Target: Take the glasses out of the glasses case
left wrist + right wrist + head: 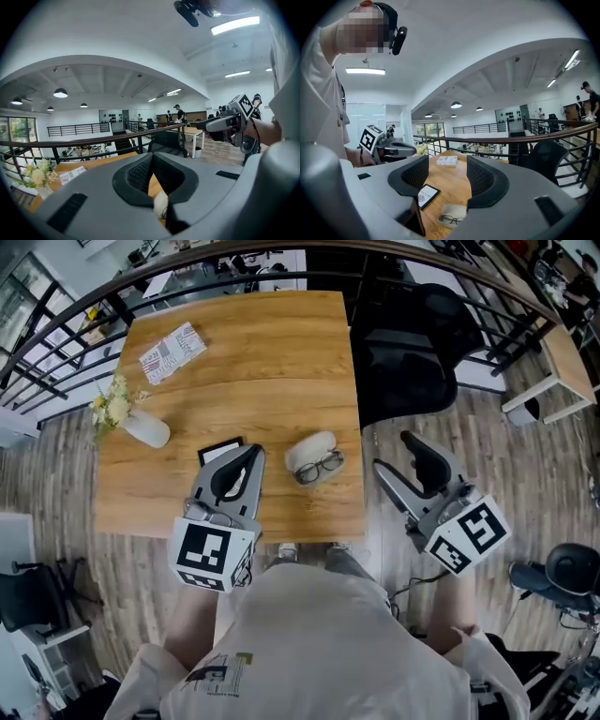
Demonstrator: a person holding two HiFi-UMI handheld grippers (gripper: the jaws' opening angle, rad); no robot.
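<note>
The glasses (321,466) are seen lying on the white glasses case (307,448), near the front edge of the tabletop (262,352). The left tongs (251,454) are held closed and empty, and the right tongs (390,450) are spread apart and empty. If the thin frame is pinched carelessly, the case could be dragged off the edge.

A small card (218,452) lay on the wooden table (272,352) just left of the left gripper's (244,459) fingers. A flower vase (142,427) and a pamphlet (172,352) sat farther left, beyond them.
</note>
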